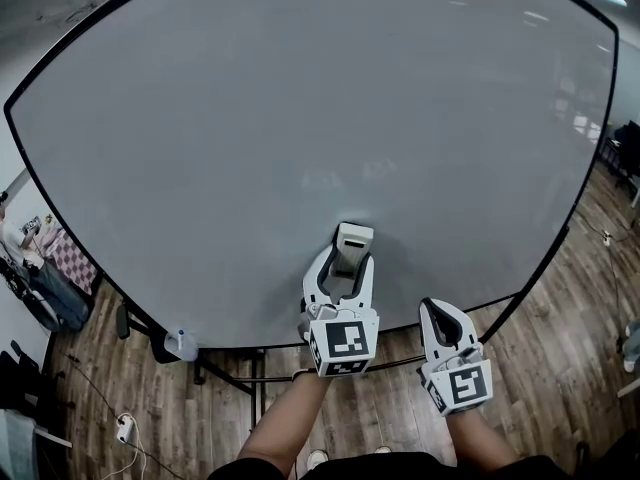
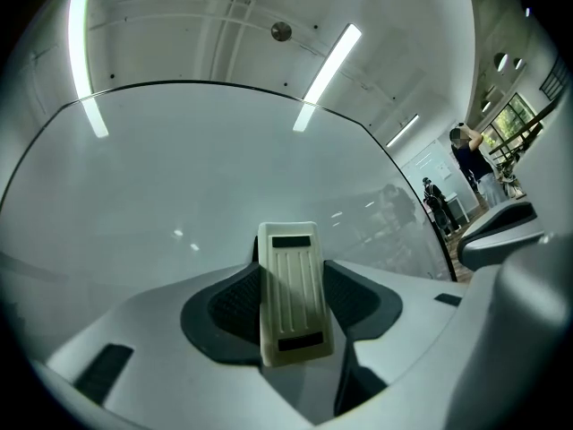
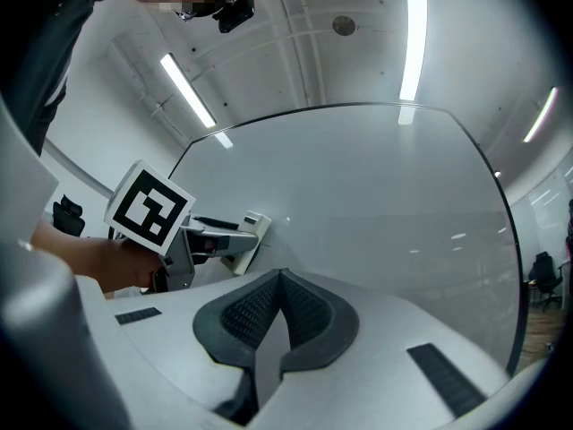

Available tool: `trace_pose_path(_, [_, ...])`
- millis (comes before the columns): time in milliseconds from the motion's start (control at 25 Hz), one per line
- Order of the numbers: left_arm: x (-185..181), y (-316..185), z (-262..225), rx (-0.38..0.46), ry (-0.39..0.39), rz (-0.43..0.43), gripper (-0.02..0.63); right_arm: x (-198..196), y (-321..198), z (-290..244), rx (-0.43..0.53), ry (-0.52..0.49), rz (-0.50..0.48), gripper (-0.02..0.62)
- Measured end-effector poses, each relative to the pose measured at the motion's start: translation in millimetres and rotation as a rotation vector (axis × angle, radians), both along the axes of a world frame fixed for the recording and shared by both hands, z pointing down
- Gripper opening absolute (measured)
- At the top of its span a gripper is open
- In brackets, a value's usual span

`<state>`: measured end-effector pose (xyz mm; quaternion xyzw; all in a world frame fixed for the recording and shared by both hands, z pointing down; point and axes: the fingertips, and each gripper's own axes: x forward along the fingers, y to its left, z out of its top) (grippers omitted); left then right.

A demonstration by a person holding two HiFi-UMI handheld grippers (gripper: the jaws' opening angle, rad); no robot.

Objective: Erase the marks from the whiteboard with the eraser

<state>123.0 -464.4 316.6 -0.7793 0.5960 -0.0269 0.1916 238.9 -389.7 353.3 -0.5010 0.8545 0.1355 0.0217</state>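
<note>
Both the left gripper [image 1: 349,260] and the right gripper [image 1: 437,310] have smooth white moulded shells that curve into two tapering jaws. The jaws are lined with dark grey pads [image 3: 260,310] in a fine knurled texture, and dark rectangular insets [image 3: 436,374] sit in the shell. Each carries a white cube [image 1: 343,341] printed with black square markers. The forearms are bare, and a dark garment [image 1: 400,465] covers the torso.

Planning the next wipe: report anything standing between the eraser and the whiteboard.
Nothing visible does. The left gripper holds the eraser low on the whiteboard, with bare board all round it; the right gripper, shut and empty, hangs off to the right.
</note>
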Motion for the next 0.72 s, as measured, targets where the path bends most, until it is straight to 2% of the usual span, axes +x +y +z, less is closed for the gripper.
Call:
trace_pose_path(320, [44.7, -5.2, 28.4, -0.029, -0.096, 0.067, 0.239, 15.9, 13.0, -10.5, 0.022, -0.019, 0.033, 0.018])
trace_pose_path(560, [63.5, -5.9, 45.2, -0.065, -0.178, 0.106, 0.239, 34.7, 21.8, -10.2, 0.017, -0.033, 0.077, 0.018])
trace_pose_path(720, [67.0, -7.4, 51.3, -0.085, -0.182, 0.121, 0.239, 38.8, 21.8, -9.5, 0.011, -0.04, 0.093, 0.018])
